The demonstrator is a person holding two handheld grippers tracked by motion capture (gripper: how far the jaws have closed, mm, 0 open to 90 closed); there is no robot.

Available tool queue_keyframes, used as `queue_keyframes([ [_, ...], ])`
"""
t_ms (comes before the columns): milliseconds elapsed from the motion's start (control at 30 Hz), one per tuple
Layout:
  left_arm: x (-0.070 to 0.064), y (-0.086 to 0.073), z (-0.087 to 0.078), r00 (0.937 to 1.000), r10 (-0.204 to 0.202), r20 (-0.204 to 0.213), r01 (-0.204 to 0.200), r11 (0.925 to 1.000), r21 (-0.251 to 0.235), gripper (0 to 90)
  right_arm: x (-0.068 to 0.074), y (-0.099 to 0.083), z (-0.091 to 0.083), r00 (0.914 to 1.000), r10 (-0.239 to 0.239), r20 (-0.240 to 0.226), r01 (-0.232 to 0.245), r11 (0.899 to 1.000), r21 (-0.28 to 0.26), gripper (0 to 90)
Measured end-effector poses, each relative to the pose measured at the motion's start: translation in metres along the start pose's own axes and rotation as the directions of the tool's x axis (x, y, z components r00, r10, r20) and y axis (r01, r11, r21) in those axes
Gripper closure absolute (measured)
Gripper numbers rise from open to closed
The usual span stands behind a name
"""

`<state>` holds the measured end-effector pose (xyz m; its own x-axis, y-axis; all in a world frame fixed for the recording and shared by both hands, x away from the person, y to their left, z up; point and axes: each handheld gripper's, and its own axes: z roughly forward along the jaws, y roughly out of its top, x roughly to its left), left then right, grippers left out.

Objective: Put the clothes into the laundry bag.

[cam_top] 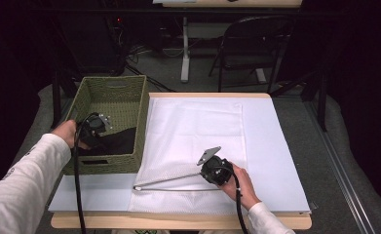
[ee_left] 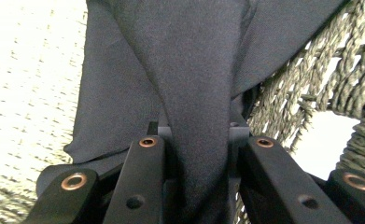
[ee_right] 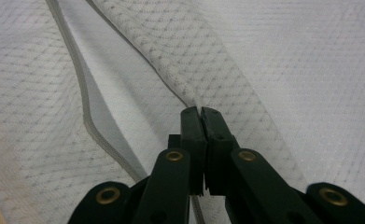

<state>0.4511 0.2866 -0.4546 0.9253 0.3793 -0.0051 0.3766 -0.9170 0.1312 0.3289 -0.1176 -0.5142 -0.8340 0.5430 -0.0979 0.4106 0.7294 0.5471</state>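
A black cloth (cam_top: pixel 115 142) lies in the green woven basket (cam_top: pixel 129 105) at the table's left. My left gripper (cam_top: pixel 96 127) reaches into the basket and is shut on a fold of it. In the left gripper view the black cloth (ee_left: pixel 189 70) runs down between the closed jaws of my left gripper (ee_left: pixel 196 140), with the basket wall (ee_left: pixel 311 84) at the right. A white mesh bag (cam_top: pixel 193 126) is spread flat on the table. My right gripper (cam_top: pixel 202 173) is shut on its upper layer near the front. Close up, my right gripper (ee_right: pixel 201 112) pinches a ridge of the mesh bag (ee_right: pixel 287 70).
A grey trim (ee_right: pixel 84 98) edges the mesh bag's opening, which gapes toward the front left (cam_top: pixel 139 187). A white sheet (cam_top: pixel 276 161) covers the wooden table. A folding chair (cam_top: pixel 256 44) and a desk leg (cam_top: pixel 185 48) stand beyond the far edge.
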Motion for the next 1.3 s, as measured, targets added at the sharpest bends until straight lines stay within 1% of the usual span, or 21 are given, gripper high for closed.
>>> queue_keyframes([
  [133,-0.001,-0.001,-0.005,0.9999,-0.01,-0.013,0.01,0.9995,-0.029,76.1,0.0,0.0,-0.001,1.0,-0.004,0.0,0.004,1.0,-0.005,89.1],
  [200,-0.002,-0.001,-0.01,0.9998,-0.007,-0.02,0.007,0.9995,-0.03,76.2,0.0,0.0,0.0,1.0,-0.003,-0.002,0.003,1.0,-0.004,89.1],
  [267,-0.004,-0.002,-0.015,0.9995,-0.006,-0.03,0.005,0.9992,-0.041,76.2,0.001,0.0,0.0,1.0,0.002,0.0,-0.002,1.0,-0.002,89.1],
  [300,-0.006,-0.003,-0.022,0.9992,-0.012,-0.039,0.01,0.9986,-0.053,76.2,0.0,0.0,0.0,1.0,0.002,-0.003,-0.002,1.0,-0.001,89.1],
  [333,-0.006,-0.003,-0.022,0.9992,-0.012,-0.039,0.01,0.9986,-0.053,76.1,0.001,0.0,0.0,1.0,0.003,-0.001,-0.003,1.0,0.0,89.1],
  [367,-0.007,-0.005,-0.028,0.9988,-0.016,-0.047,0.013,0.9981,-0.06,76.1,0.001,-0.001,0.0,1.0,0.005,-0.002,-0.005,1.0,0.003,89.1],
  [433,-0.007,-0.005,-0.031,0.9987,-0.013,-0.05,0.01,0.998,-0.063,76.1,0.002,-0.001,0.0,1.0,0.003,0.001,-0.003,1.0,0.003,89.1],
  [467,-0.008,-0.006,-0.035,0.9985,-0.016,-0.053,0.013,0.9974,-0.071,76.1,0.002,-0.001,0.0,0.9999,0.014,0.001,-0.014,1.0,0.005,89.1],
  [567,-0.01,-0.01,-0.045,0.9978,-0.023,-0.062,0.017,0.9953,-0.095,76.0,0.001,-0.001,-0.001,1.0,-0.006,0.006,0.006,1.0,0.0,89.1],
  [633,-0.011,-0.01,-0.048,0.9974,-0.025,-0.068,0.018,0.9948,-0.101,76.0,0.001,-0.001,-0.001,1.0,-0.002,0.005,0.002,1.0,0.0,89.1],
  [700,-0.014,-0.012,-0.056,0.9968,-0.029,-0.074,0.02,0.9935,-0.112,76.1,0.002,-0.001,-0.001,1.0,0.009,0.002,-0.009,1.0,0.004,89.1],
  [733,-0.014,-0.012,-0.056,0.9968,-0.029,-0.074,0.02,0.9935,-0.112,76.1,0.002,-0.001,-0.001,1.0,0.009,0.002,-0.009,1.0,0.005,89.1],
  [800,-0.016,-0.012,-0.063,0.9962,-0.028,-0.083,0.018,0.9933,-0.114,76.1,0.002,-0.001,0.0,0.9999,0.016,0.0,-0.016,1.0,0.005,89.1],
  [867,-0.018,-0.012,-0.069,0.9959,-0.031,-0.085,0.022,0.993,-0.116,76.0,0.002,-0.001,-0.001,1.0,0.009,0.003,-0.009,1.0,0.006,89.1],
  [900,-0.018,-0.012,-0.073,0.9955,-0.025,-0.091,0.014,0.993,-0.118,76.1,0.002,-0.001,-0.001,1.0,0.008,0.003,-0.008,1.0,0.005,89.1],
  [933,-0.018,-0.012,-0.073,0.9955,-0.025,-0.091,0.014,0.993,-0.118,76.1,0.002,-0.001,-0.001,1.0,0.009,0.004,-0.009,1.0,0.006,89.1],
  [1000,-0.021,-0.012,-0.081,0.9945,-0.027,-0.101,0.015,0.9927,-0.119,76.1,0.003,-0.001,-0.001,0.9999,0.017,0.004,-0.017,1.0,0.008,89.2],
  [1100,-0.022,-0.013,-0.086,0.994,-0.026,-0.107,0.013,0.9926,-0.121,76.1,0.003,0.0,0.0,0.9998,0.02,0.005,-0.02,1.0,0.007,89.2],
  [1167,-0.024,-0.014,-0.093,0.9935,-0.026,-0.11,0.012,0.9922,-0.124,76.1,0.002,-0.001,-0.001,0.9999,0.013,0.005,-0.013,1.0,0.003,89.1],
  [1233,-0.025,-0.014,-0.095,0.9931,-0.028,-0.114,0.014,0.9919,-0.127,76.1,0.002,-0.001,-0.001,0.9999,0.012,0.006,-0.012,1.0,0.002,89.1],
  [1300,-0.029,-0.014,-0.102,0.9927,-0.026,-0.118,0.01,0.991,-0.134,76.1,0.001,-0.001,-0.001,1.0,-0.003,0.008,0.003,1.0,-0.002,89.1],
])
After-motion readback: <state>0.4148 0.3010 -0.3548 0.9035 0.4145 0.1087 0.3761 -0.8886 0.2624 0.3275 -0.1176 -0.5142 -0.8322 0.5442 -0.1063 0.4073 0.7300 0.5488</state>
